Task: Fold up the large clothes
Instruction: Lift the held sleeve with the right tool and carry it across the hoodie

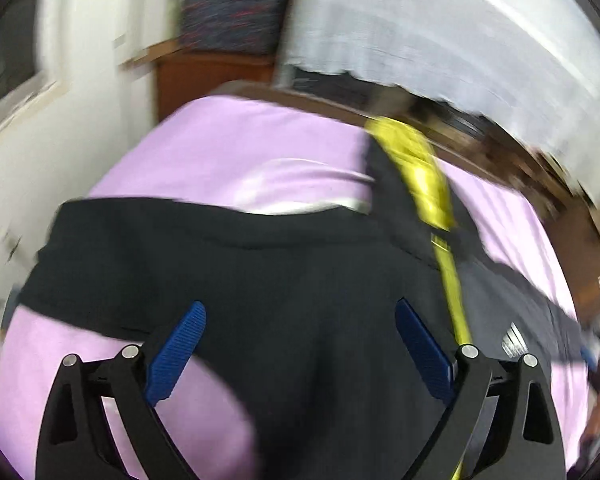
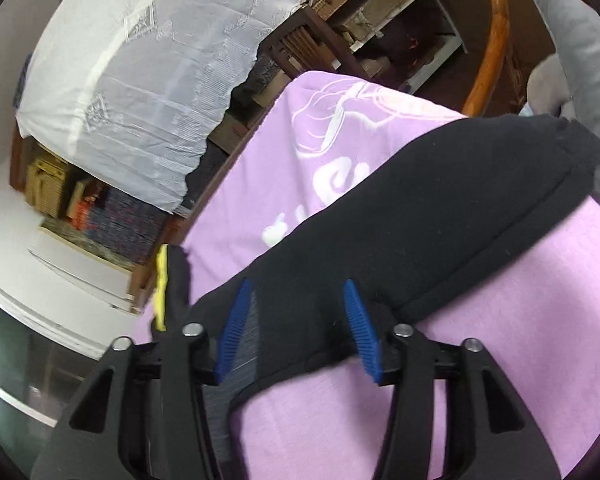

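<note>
A black garment [image 1: 236, 276] with a yellow stripe [image 1: 424, 172] lies on a lilac printed cloth [image 1: 228, 148]. My left gripper [image 1: 300, 316] is open, its blue pads [image 1: 176, 356] wide apart above the black fabric, holding nothing. In the right wrist view the same black garment [image 2: 440, 216] stretches across the lilac cloth [image 2: 500, 312]. My right gripper [image 2: 298, 300] is open, its blue pads [image 2: 236, 328] on either side of a bunch of black fabric. The left wrist view is motion-blurred.
A white lace cloth [image 2: 140, 80] hangs over furniture at the back. Wooden shelves with books and boxes [image 2: 80, 200] stand behind. A curved wooden rail [image 2: 492, 40] and a grey sleeve [image 2: 580, 52] are at the right. A white wall [image 1: 80, 100] is at the left.
</note>
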`<state>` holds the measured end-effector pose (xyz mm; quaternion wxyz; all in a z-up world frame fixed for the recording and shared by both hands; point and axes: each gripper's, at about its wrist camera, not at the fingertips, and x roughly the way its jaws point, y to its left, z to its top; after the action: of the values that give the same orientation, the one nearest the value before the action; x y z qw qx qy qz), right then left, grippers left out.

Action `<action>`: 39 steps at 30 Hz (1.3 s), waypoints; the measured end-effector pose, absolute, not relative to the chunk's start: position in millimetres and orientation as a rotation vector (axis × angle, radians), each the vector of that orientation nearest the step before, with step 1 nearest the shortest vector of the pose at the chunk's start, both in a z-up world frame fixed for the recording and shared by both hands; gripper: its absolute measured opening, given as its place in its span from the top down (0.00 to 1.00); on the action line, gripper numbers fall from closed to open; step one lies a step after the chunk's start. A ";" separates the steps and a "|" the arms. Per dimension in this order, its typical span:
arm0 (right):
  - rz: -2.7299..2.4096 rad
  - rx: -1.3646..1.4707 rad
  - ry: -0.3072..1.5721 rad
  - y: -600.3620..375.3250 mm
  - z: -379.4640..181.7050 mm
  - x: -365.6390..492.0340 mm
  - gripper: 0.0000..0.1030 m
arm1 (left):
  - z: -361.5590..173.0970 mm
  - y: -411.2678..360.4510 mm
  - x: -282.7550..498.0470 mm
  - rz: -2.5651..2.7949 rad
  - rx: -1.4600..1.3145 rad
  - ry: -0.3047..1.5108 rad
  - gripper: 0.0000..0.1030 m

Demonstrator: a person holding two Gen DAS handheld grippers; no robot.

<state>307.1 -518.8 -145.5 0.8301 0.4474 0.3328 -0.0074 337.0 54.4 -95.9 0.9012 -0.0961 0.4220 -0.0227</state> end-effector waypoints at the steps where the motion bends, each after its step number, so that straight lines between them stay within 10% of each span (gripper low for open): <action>1: -0.024 0.963 0.714 -519.8 -146.0 301.7 0.48 | -98.1 40.9 335.3 -0.070 -0.158 0.882 0.06; 15: -0.236 1.153 0.713 -562.1 -171.4 256.6 0.49 | -151.0 -7.9 344.1 -0.069 0.037 1.012 0.03; 21: -0.317 1.128 0.618 -580.4 -174.2 268.3 0.61 | -151.0 -10.6 344.0 -0.068 0.037 1.003 0.03; 26: -0.340 1.106 0.552 -597.2 -179.1 274.0 0.91 | -150.5 -10.2 342.9 -0.069 0.036 1.001 0.03; 39: -0.209 0.854 0.454 -544.3 -116.1 287.9 0.96 | -150.0 -11.0 345.6 -0.077 0.036 1.005 0.03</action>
<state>287.9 -544.3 -116.1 0.8800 0.4100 0.2178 -0.1003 345.6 -11.0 -150.0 0.8755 0.0173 0.4815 -0.0367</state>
